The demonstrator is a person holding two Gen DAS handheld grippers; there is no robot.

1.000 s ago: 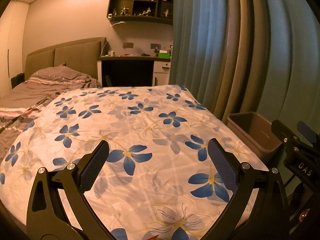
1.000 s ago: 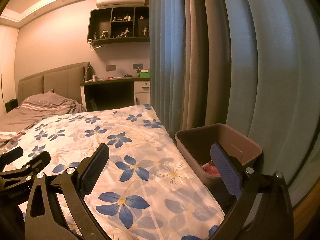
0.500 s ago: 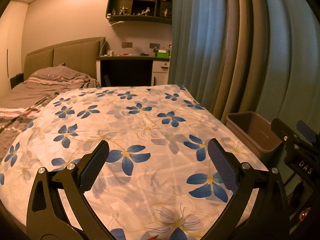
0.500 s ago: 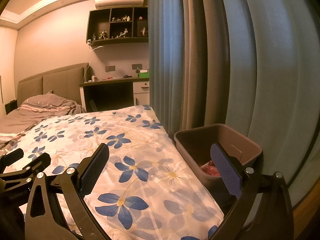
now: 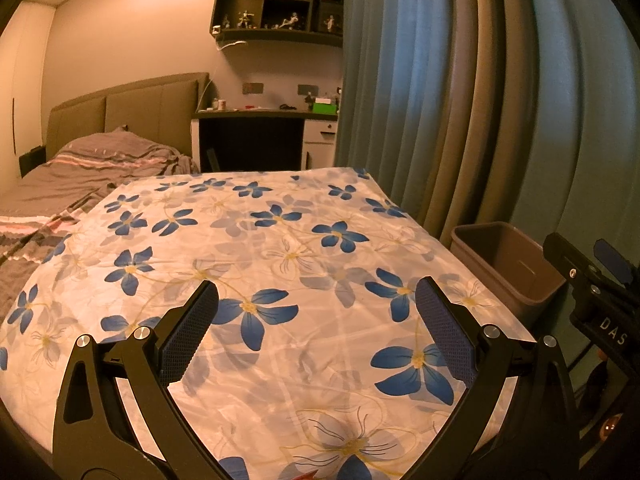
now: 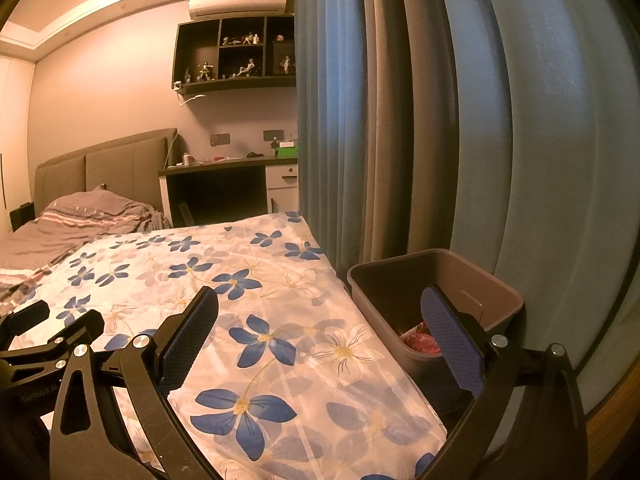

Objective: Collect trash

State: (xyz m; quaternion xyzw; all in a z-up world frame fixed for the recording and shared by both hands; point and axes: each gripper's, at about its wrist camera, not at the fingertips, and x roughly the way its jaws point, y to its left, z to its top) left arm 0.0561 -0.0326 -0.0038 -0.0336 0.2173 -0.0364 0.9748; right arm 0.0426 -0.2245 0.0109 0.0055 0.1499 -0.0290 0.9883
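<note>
Two tools, left (image 5: 316, 316) and right (image 6: 320, 320), spread wide, nothing held.
No trash visible on floral cloth (image 5: 256, 248); scan further before closing; bin (image 6: 436, 292) already holds red wrapper (image 6: 418, 340).

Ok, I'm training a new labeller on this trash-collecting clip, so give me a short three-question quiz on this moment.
1. True or false: the left hand-held gripper holds trash.
2. Where is the red trash? A) on the flowered cloth B) in the brown bin C) in the right hand-held gripper
3. Fill in: the bin stands between the flowered cloth and the ____.

Key: 1 false; 2 B; 3 curtain.
</note>
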